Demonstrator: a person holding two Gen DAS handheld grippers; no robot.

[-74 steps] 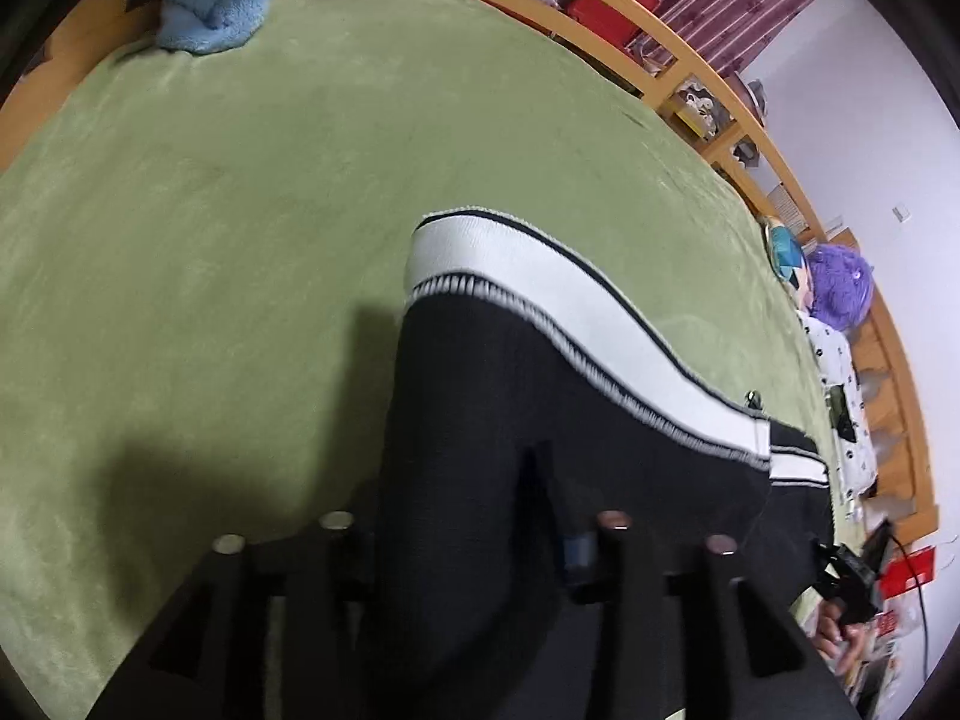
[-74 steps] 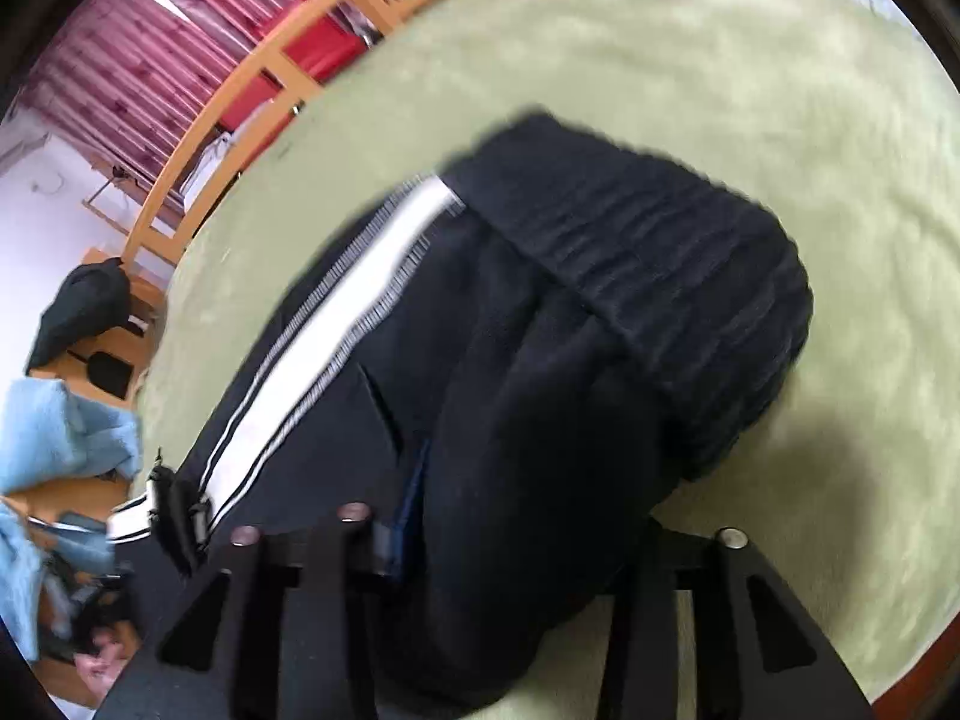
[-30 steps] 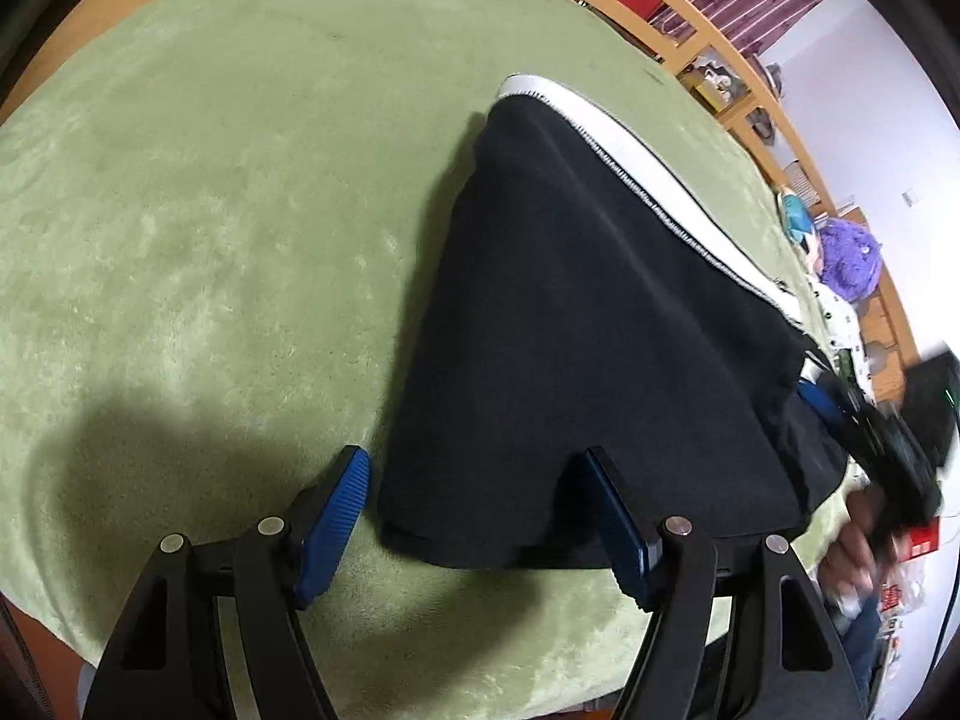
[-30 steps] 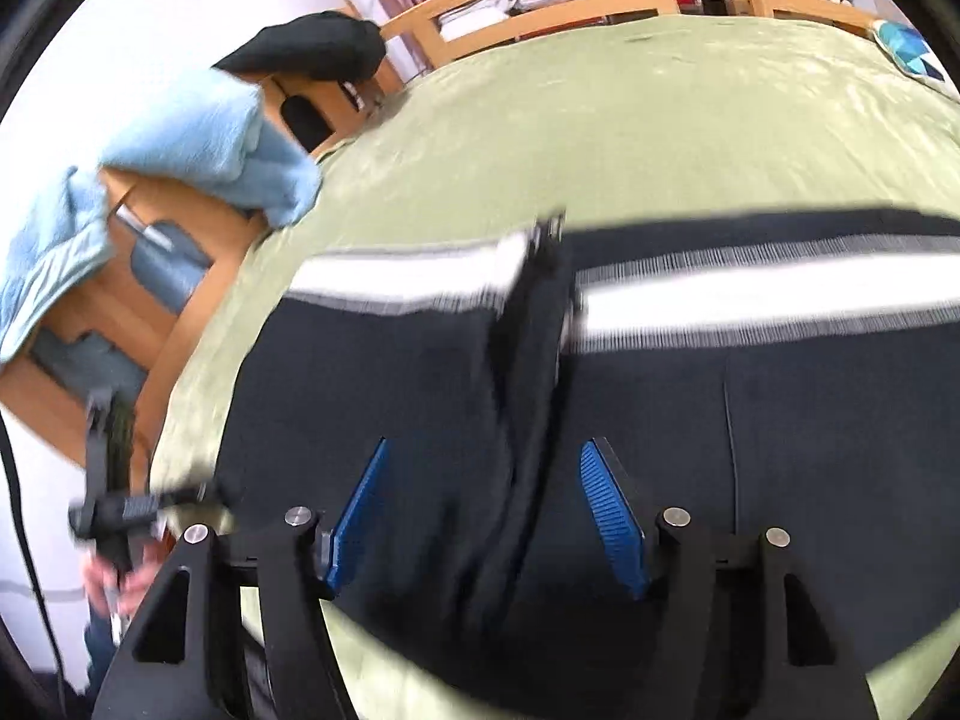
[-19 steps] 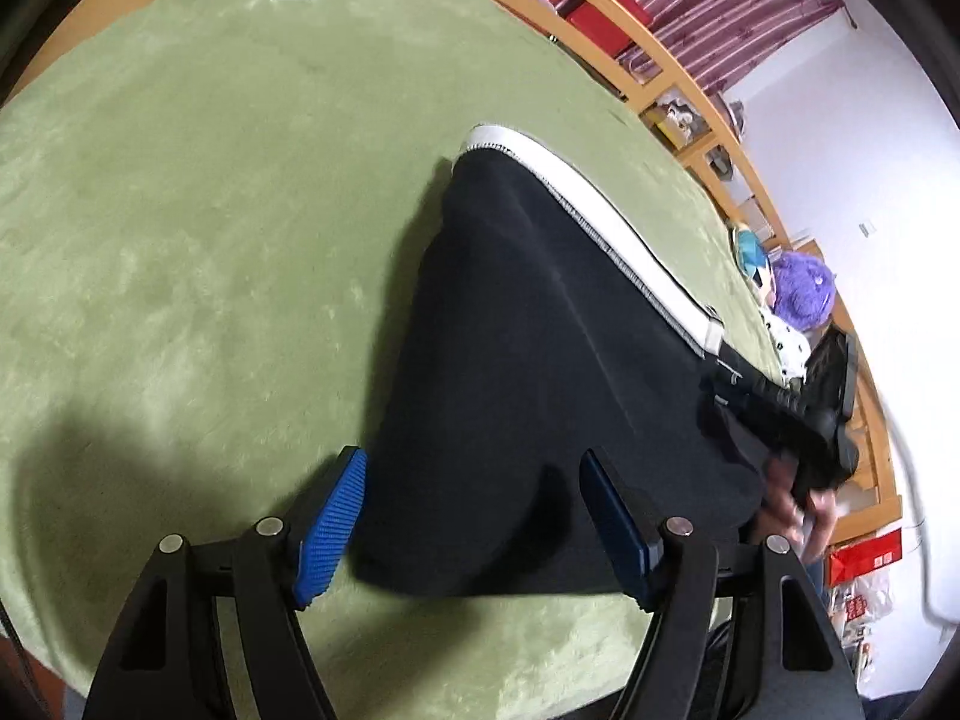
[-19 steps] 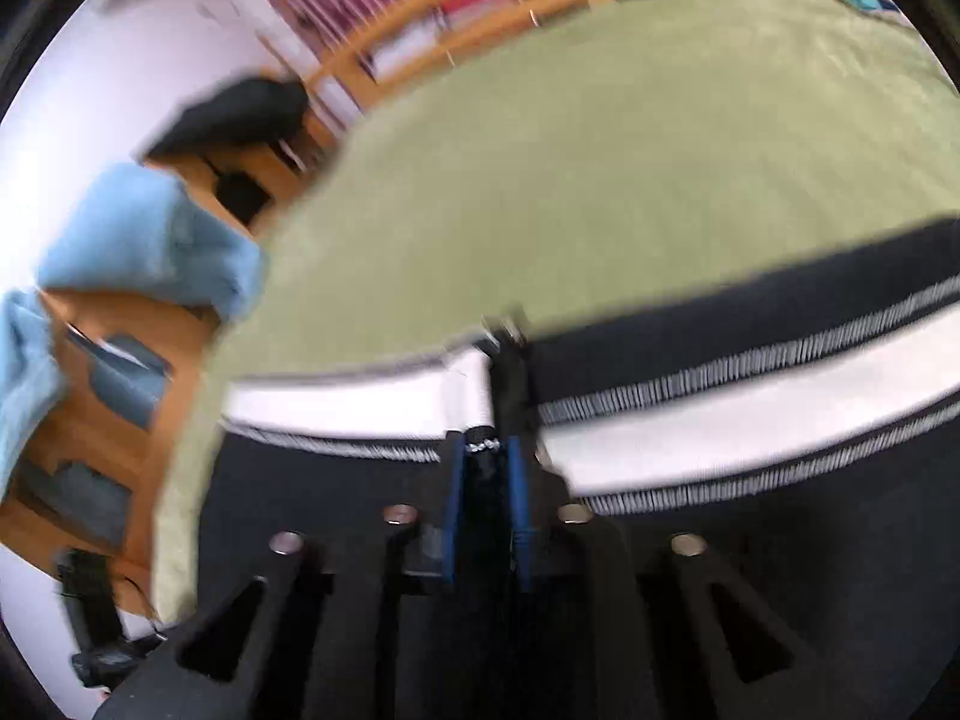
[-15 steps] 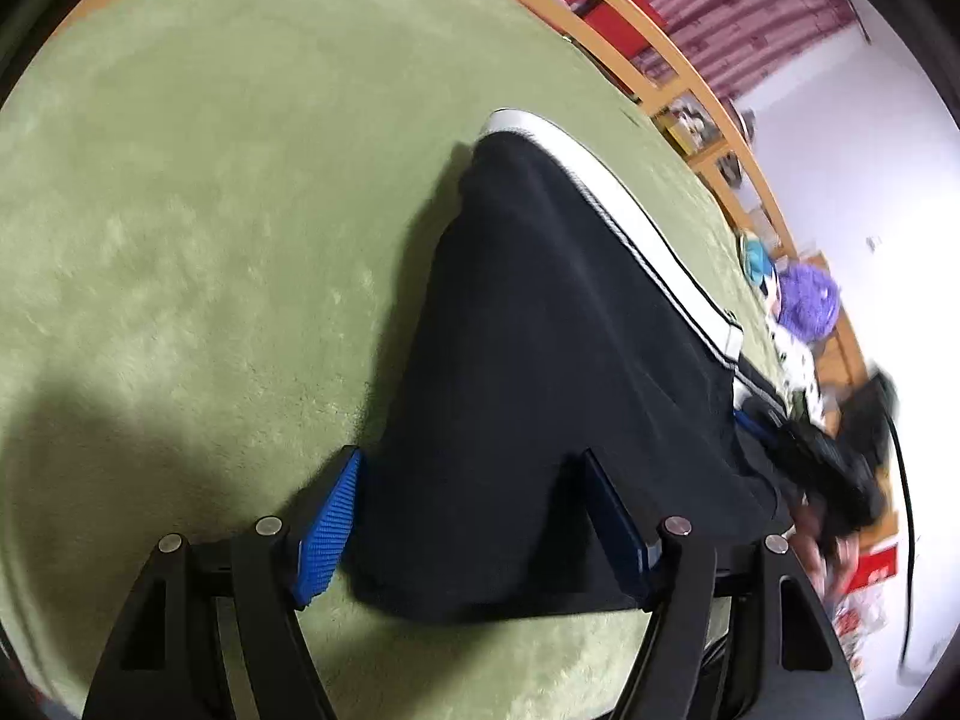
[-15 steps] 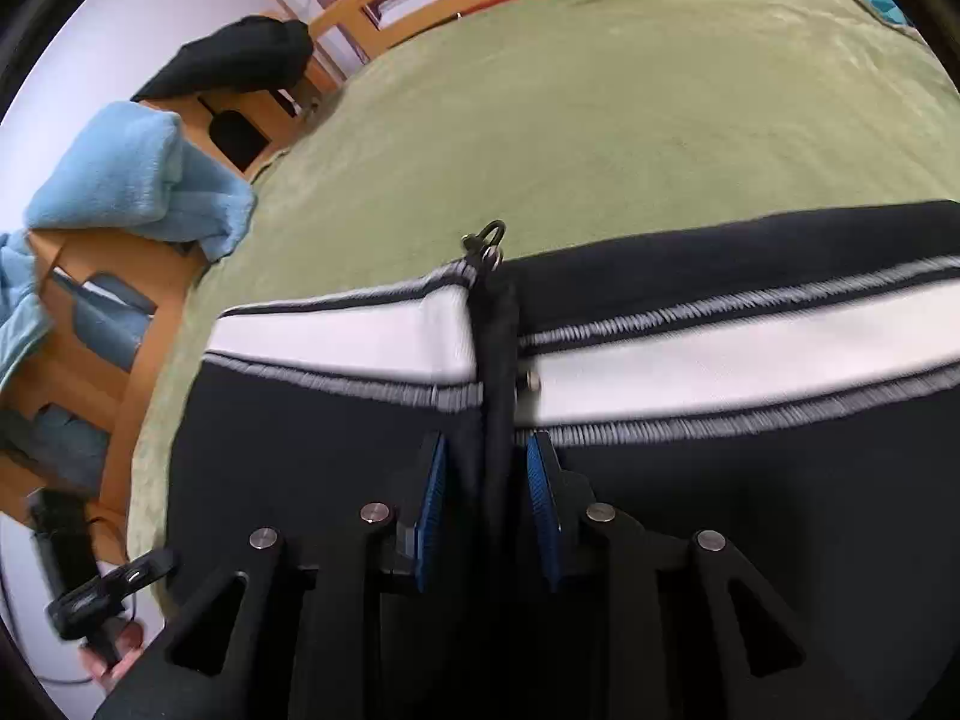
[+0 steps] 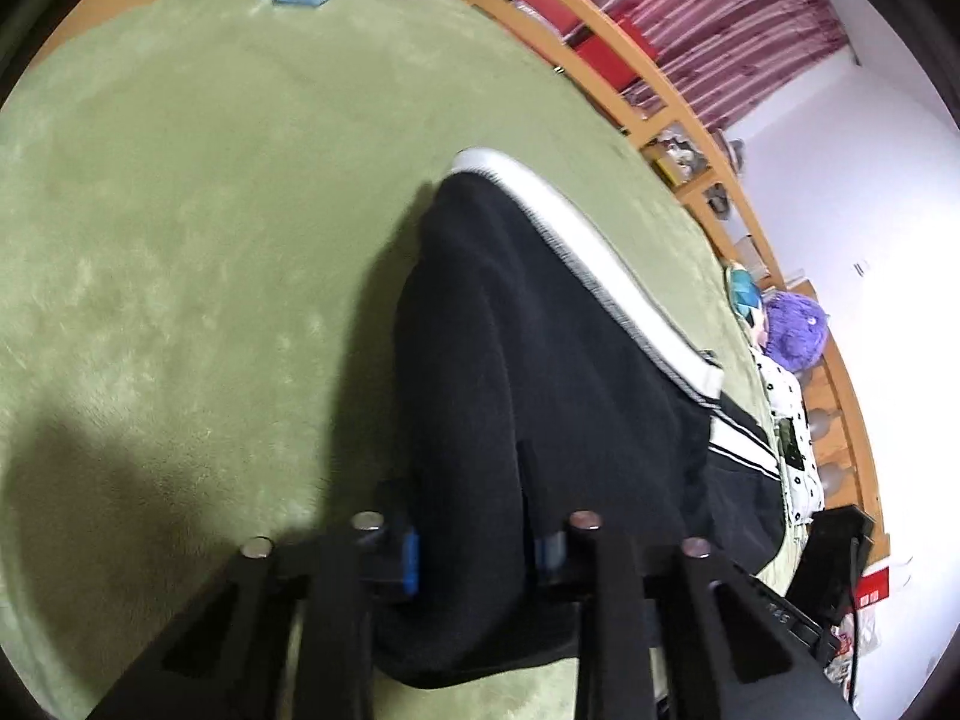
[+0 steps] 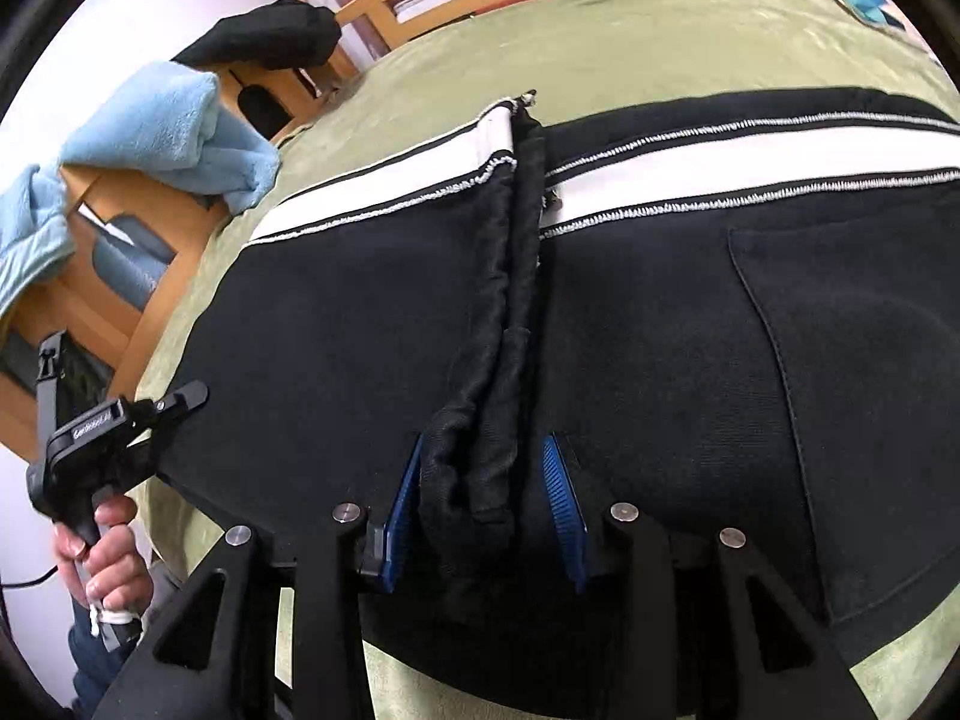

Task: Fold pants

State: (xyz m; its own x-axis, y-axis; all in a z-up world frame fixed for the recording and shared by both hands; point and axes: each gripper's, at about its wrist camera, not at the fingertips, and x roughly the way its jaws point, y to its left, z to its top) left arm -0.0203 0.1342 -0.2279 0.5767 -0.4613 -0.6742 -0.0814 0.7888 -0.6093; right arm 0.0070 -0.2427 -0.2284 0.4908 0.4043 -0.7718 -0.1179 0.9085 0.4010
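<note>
Black pants (image 9: 540, 360) with a white side stripe (image 9: 576, 240) lie folded on a green blanket (image 9: 180, 210). My left gripper (image 9: 480, 546) is shut on the near folded edge of the pants; the fabric bunches between its blue pads. In the right wrist view the pants (image 10: 660, 300) fill the middle, with the white stripe (image 10: 720, 174) across the top. My right gripper (image 10: 483, 504) has its blue pads (image 10: 402, 498) either side of the bunched black hem (image 10: 498, 360), part open and barely touching it. The left gripper (image 10: 120, 420) shows at the left edge there.
A wooden bed rail (image 9: 660, 96) runs along the far side. A blue towel (image 10: 168, 126) and a black garment (image 10: 270, 36) hang on wooden furniture at left. A purple plush (image 9: 792, 330) and dotted cloth (image 9: 786, 420) lie at the right of the bed.
My left gripper has closed from wide open onto the near edge of the pants. My right gripper's pads have spread apart from the hem they pinched half a second ago.
</note>
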